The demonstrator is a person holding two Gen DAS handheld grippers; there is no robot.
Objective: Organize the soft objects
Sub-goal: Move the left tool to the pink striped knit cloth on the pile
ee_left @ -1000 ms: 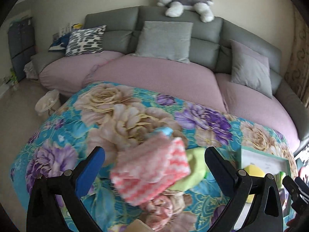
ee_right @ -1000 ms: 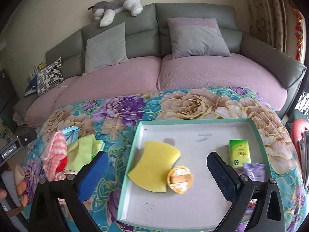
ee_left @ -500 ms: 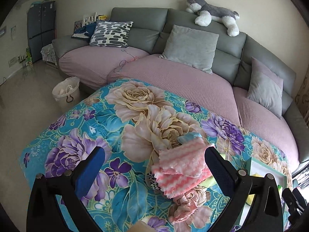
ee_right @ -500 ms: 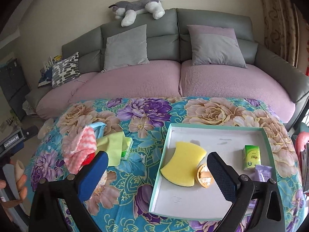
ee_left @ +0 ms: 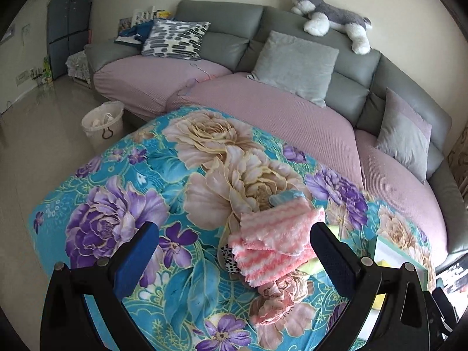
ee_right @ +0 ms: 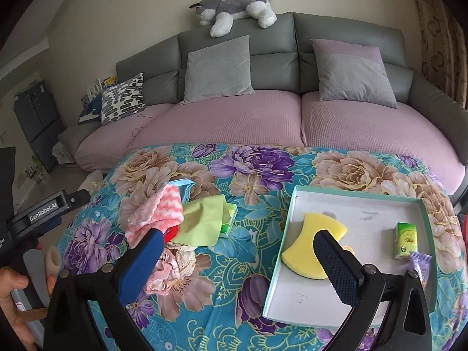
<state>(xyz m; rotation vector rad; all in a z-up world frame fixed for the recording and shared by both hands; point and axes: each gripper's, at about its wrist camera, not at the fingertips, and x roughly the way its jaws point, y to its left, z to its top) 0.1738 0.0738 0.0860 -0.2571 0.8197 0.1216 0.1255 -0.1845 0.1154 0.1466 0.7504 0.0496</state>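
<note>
The sofa [ee_right: 234, 122] with pink seat covers runs along the far edge of the bench [ee_left: 175, 193], touching or just behind it; three cushions lean on its back and a toy dog [ee_right: 234, 8] lies on top. The bench carries a flowered cloth in blue and purple; in the left wrist view its near left part is bare, and beyond the left edge the floor is open, with only a white basket [ee_left: 102, 121] standing near the corner.

On the right side of the bench lies a shallow tray [ee_right: 362, 263] with a green rim; its right rim comes close to the bench edge. Between the tray and the pile of cloths there is a strip of bare flowered cloth.

The pile sits left of the tray; a pink striped towel [ee_left: 278, 242] lies on top, a yellow-green cloth [ee_right: 204, 222] spreads beside it toward the tray, a pale pink garment [ee_right: 169, 266] is at the near side, a light blue piece [ee_right: 181, 184] shows behind, and something red peeks from under the towel.

In the tray lie a yellow sponge [ee_right: 307, 239], a small green box [ee_right: 405, 237] and a purple packet [ee_right: 419, 266]; an orange thing is mostly hidden by a finger.

The left claw [ee_left: 234, 257] is spread wide and holds nothing, above the pile; the right claw [ee_right: 237, 263] is also spread wide and free, between pile and tray.
</note>
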